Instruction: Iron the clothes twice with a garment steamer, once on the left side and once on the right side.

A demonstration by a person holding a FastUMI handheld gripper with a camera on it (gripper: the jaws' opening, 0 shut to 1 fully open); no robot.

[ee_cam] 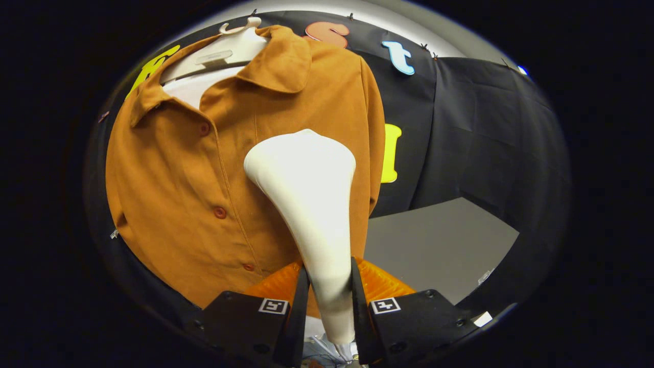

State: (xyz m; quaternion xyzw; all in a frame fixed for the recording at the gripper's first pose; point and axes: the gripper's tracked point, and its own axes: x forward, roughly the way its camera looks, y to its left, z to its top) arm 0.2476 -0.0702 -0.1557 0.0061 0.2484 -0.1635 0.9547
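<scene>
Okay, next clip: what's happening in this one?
The hand-held gripper is shut on the handle of a white garment steamer, both fingers pressing its narrow lower part. The steamer's wide head points up at an orange-brown button shirt that hangs on a white hanger before the black cloth wall. The head lies over the shirt just beside the button line, on the side nearer the grey table. Whether it touches the cloth cannot be told.

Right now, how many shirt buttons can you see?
3 buttons down the shirt placket: below the collar, mid-chest, near the hem. The steamer, gripped between the fingers, may hide others.
</scene>
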